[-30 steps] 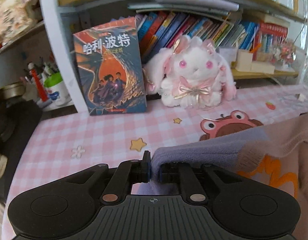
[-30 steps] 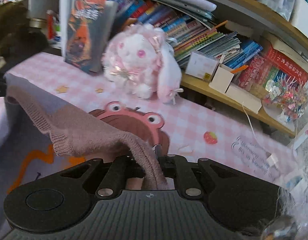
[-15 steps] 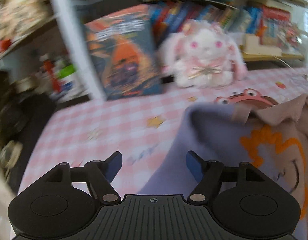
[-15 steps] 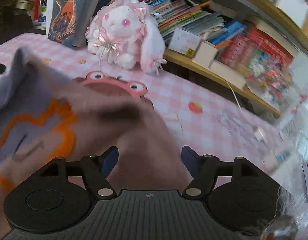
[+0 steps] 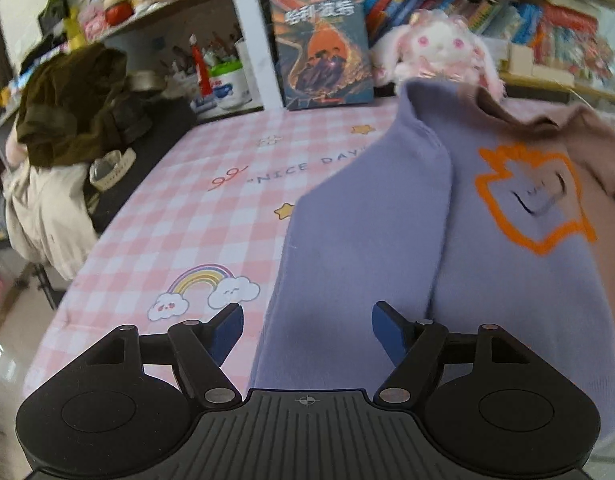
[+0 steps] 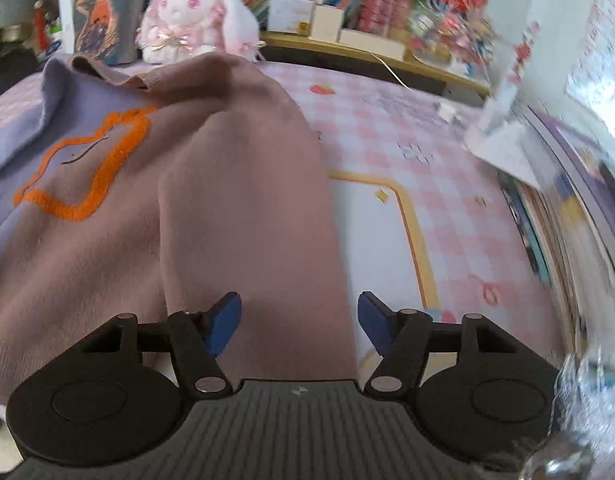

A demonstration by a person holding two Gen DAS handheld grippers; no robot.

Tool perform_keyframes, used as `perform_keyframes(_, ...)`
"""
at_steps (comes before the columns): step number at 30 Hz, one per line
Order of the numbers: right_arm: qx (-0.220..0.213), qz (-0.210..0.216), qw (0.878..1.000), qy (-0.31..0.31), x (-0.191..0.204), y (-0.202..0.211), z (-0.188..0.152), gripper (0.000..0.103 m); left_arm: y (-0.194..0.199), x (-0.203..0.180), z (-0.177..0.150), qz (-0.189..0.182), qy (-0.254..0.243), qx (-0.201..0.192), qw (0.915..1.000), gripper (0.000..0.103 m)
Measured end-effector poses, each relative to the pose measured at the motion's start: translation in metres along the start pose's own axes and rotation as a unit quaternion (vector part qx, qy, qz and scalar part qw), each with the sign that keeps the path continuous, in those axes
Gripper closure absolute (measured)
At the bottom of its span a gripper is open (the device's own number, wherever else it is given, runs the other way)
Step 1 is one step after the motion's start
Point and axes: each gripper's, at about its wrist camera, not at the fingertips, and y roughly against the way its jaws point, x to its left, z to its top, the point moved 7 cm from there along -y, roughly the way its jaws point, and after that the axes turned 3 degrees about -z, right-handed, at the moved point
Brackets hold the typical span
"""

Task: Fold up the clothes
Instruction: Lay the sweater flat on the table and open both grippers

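Observation:
A sweater, purple on one half and pinkish brown on the other, lies spread on the pink checked table cover. An orange outlined face marks its chest. Both sleeves run down toward the cameras. My left gripper is open above the purple sleeve, its blue pads clear of the cloth. My right gripper hovers over the brown sleeve; its jaws are closing, the sleeve lies between them, and the pads are not pressing on it.
A plush rabbit and an upright book stand at the back under the bookshelf. A dark garment is heaped over a chair at the left. Stacked books and papers line the table's right edge.
Both grippers let go of the sweater's upper edge, opened, and drew back toward the near side. The sweater dropped flat onto the table.

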Motion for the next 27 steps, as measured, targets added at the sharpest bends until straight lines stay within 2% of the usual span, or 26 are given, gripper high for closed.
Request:
perform_keyframes(4, -0.009, -0.003, 1.0, -0.025, -0.007, 0.007, 0.001, 0.045, 0.009, -0.023, -0.003, -0.004, -0.057, -0.01, 0.9983, 0.03)
perform_keyframes(8, -0.003, 0.009, 1.0, -0.018, -0.001, 0.009, 0.0, 0.047, -0.003, -0.046, -0.009, 0.011, -0.13, 0.01, 0.9914, 0.03)
perform_keyframes(10, -0.003, 0.012, 1.0, -0.019, 0.001, 0.009, 0.0, 0.047, -0.011, -0.05, -0.009, 0.015, -0.148, 0.019, 0.9887, 0.03)
perform_keyframes(11, -0.004, 0.013, 1.0, -0.02, 0.001, 0.009, 0.001, 0.047, -0.016, -0.051, -0.009, 0.016, -0.151, 0.023, 0.9881, 0.035)
perform_keyframes(12, -0.004, 0.012, 1.0, -0.023, 0.0, 0.008, 0.001, 0.047, -0.019, -0.051, -0.008, 0.014, -0.152, 0.025, 0.988, 0.051)
perform_keyframes(13, -0.002, 0.006, 1.0, -0.027, -0.003, 0.005, 0.002, 0.047, -0.021, -0.05, -0.006, 0.008, -0.151, 0.03, 0.9881, 0.062)
perform_keyframes(14, 0.0, 0.0, 0.999, -0.032, -0.007, 0.002, 0.002, 0.048, -0.024, -0.047, -0.004, 0.004, -0.149, 0.038, 0.9881, 0.085)
perform_keyframes(15, 0.002, -0.006, 0.999, -0.037, -0.011, -0.001, 0.002, 0.049, -0.026, -0.042, -0.001, 0.0, -0.148, 0.04, 0.9882, 0.1)
perform_keyframes(17, 0.014, -0.017, 0.999, -0.044, -0.019, -0.01, 0.002, 0.054, -0.027, -0.023, 0.018, 0.008, -0.135, 0.022, 0.9905, 0.099)
perform_keyframes(18, 0.02, -0.021, 0.999, -0.046, -0.022, -0.013, 0.001, 0.059, -0.027, -0.01, 0.03, 0.015, -0.124, 0.011, 0.9922, 0.099)
perform_keyframes(20, 0.025, -0.016, 0.998, -0.049, -0.026, -0.017, 0.002, 0.062, -0.031, 0.028, 0.059, 0.033, -0.075, -0.007, 0.9966, 0.1)
perform_keyframes(22, 0.027, -0.007, 0.998, -0.048, -0.026, -0.021, 0.006, 0.076, -0.038, 0.069, 0.088, 0.05, -0.023, -0.024, 0.9982, 0.1)
perform_keyframes(24, 0.03, -0.001, 0.999, -0.044, -0.024, -0.024, 0.01, 0.084, -0.049, 0.108, 0.115, 0.064, 0.016, -0.037, 0.9971, 0.1)
perform_keyframes(25, 0.031, -0.001, 0.999, -0.041, -0.023, -0.027, 0.014, 0.089, -0.056, 0.122, 0.127, 0.076, 0.019, -0.039, 0.9962, 0.1)
perform_keyframes(27, 0.034, -0.002, 0.999, -0.035, -0.023, -0.034, 0.021, 0.095, -0.073, 0.139, 0.144, 0.105, -0.008, -0.038, 0.9938, 0.1)
